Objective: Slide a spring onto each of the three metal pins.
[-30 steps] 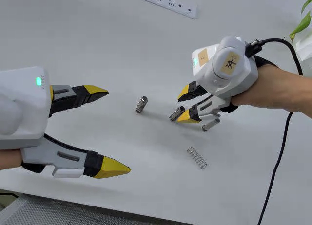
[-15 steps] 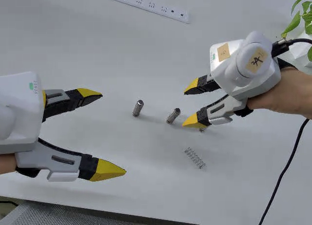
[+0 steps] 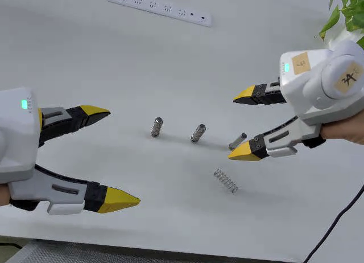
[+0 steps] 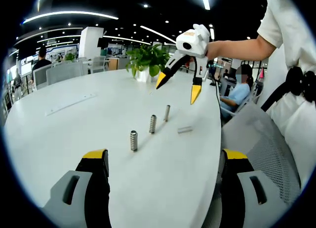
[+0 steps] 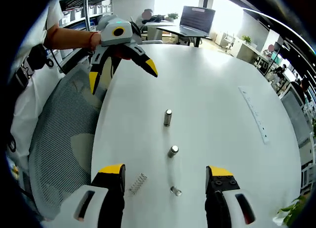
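Note:
Three metal pins stand in a row on the white table. A spring sits on the left pin and another on the middle pin. The right pin is bare. In front of it lies a loose spring. My right gripper hovers open just right of the bare pin, holding nothing. My left gripper is open at the left, well short of the pins. The right gripper view looks down on the bare pin and the loose spring; the left gripper view has the row ahead.
A white power strip lies at the table's far side. A green plant stands at the back right. A black cable trails off the right gripper across the table. A mesh chair stands by the table's near edge.
My right gripper has pulled back up and to the right, away from the middle pin, with its jaws spread wider. The spring stays on that pin. The left gripper has hardly moved.

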Tool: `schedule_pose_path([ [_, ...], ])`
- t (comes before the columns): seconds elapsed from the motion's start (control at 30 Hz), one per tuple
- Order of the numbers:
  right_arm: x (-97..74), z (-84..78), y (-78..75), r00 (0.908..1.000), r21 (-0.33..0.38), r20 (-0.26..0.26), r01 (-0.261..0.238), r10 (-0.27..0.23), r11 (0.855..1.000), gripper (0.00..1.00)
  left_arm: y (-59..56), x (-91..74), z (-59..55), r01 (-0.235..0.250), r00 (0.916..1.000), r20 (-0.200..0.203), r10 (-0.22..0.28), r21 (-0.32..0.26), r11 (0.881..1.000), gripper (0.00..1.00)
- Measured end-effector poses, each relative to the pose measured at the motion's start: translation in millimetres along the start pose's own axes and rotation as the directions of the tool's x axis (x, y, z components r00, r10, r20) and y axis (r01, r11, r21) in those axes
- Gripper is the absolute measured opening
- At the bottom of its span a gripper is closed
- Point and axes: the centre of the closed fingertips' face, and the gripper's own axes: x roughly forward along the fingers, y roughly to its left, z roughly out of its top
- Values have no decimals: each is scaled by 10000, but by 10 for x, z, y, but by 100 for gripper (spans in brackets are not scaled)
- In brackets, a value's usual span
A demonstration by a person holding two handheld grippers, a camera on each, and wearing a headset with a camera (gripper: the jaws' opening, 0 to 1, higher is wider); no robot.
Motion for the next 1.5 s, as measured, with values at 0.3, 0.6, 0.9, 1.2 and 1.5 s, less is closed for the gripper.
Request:
schedule_pose_path([
  [0.3, -131, -135, 136, 9960, 797, 804, 331, -395, 9963, 74, -39, -14, 29, 74, 9994, -333, -61, 394, 9992, 93],
  [0.6, -259, -312, 338, 9865, 1589, 1445, 544, -778, 9858, 83, -135, 17, 40, 356, 9957, -881, -277, 886, 9954, 92],
  [0.9, -389, -528, 436, 9728, 2339, 1904, 856, -1319, 9685, 85, -318, 179, 169, 773, 9890, -1369, -554, 1599, 9841, 85],
  [1.2, -441, -660, 552, 9594, 2793, 2286, 979, -1652, 9552, 86, -625, 641, 232, 1898, 9681, -2075, -1408, 2397, 9521, 70],
  [1.5, -492, -802, 624, 9462, 3182, 2553, 1118, -1986, 9414, 85, -750, 1161, 168, 2833, 9284, -3328, -1651, 3468, 8941, 52],
])
